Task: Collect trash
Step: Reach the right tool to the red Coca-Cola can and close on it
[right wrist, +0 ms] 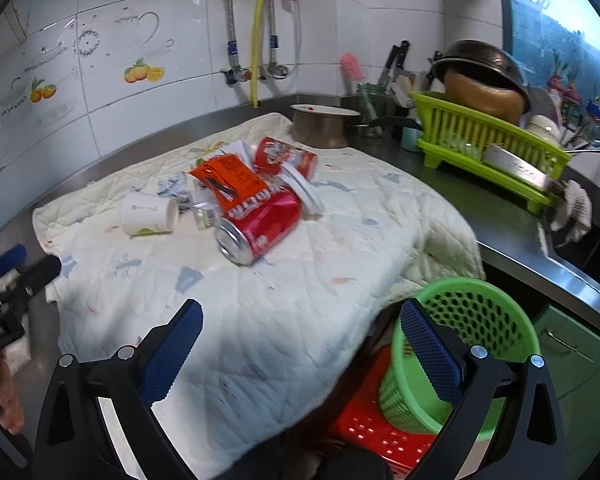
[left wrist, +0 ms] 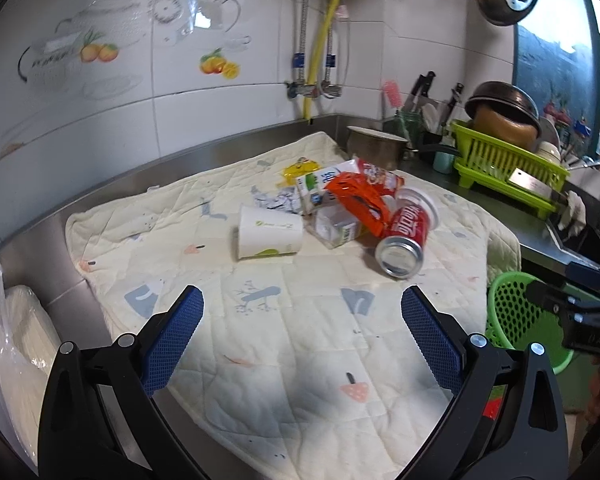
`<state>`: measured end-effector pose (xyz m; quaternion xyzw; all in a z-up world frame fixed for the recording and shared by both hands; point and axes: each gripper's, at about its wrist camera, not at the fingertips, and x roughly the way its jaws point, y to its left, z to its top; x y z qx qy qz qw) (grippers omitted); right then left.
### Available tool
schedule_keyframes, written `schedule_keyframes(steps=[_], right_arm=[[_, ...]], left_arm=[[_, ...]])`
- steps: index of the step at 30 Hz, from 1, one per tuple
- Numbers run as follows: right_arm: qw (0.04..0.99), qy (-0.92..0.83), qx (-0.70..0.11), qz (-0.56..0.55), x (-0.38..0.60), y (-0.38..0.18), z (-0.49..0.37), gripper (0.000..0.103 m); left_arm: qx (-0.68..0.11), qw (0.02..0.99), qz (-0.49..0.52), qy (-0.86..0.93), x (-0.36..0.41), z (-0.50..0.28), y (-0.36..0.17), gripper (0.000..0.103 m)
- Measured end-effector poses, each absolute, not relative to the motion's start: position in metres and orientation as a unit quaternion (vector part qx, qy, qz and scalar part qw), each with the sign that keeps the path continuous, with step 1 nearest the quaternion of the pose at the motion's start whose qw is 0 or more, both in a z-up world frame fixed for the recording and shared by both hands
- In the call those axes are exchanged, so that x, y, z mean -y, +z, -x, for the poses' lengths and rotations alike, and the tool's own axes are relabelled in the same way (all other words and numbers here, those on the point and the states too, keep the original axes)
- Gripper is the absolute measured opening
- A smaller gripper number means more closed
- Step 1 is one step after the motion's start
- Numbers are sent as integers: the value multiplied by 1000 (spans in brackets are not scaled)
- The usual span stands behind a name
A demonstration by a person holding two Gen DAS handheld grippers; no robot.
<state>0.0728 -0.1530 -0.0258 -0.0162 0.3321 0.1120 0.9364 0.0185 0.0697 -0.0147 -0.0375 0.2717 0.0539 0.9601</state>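
Observation:
A pile of trash lies on a cream quilted mat (left wrist: 300, 340) on the steel counter. It holds a red cola can (left wrist: 404, 240) on its side, a white paper cup (left wrist: 268, 236) on its side, an orange wrapper (left wrist: 356, 200), a clear plastic box (left wrist: 336, 228), a milk carton (left wrist: 320, 184) and crumpled paper (left wrist: 276, 200). The can (right wrist: 260, 224), cup (right wrist: 148, 212) and wrapper (right wrist: 232, 180) also show in the right wrist view. My left gripper (left wrist: 302, 308) is open and empty, short of the pile. My right gripper (right wrist: 302, 320) is open and empty, next to a green perforated basket (right wrist: 472, 344) at the mat's right edge.
The green basket (left wrist: 520, 320) stands on a red crate (right wrist: 364, 420) below the counter edge. A metal pot (right wrist: 320, 124), a lime dish rack (right wrist: 488, 148) with pans, and a sink (left wrist: 580, 236) are at the right. A bagged white stack (left wrist: 16, 340) sits at the left.

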Motion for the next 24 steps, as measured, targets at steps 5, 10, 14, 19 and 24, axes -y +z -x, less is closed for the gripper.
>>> schedule_keyframes(steps=[5,10,14,19,24], right_arm=[[928,139,-347,-2,133,-17,-100,96],[910,161,-380,-38,114,-13,-143,96],[891,160,-416,-79,106,-21,-182,95],[865,145,-462,-131,105,-37,-225,84],[842,126,-499,-158,102,-56,-258,82]], left_arm=[[-270,960,37,59,-81,-26,-7,94],[-251,965,38,67,-94,-29,4,94],[-255,963,40,74,-105,-34,2,93],[-267,959,46,86,-124,-44,-5,89],[-280,954,64,84,-142,-60,-15,83]])
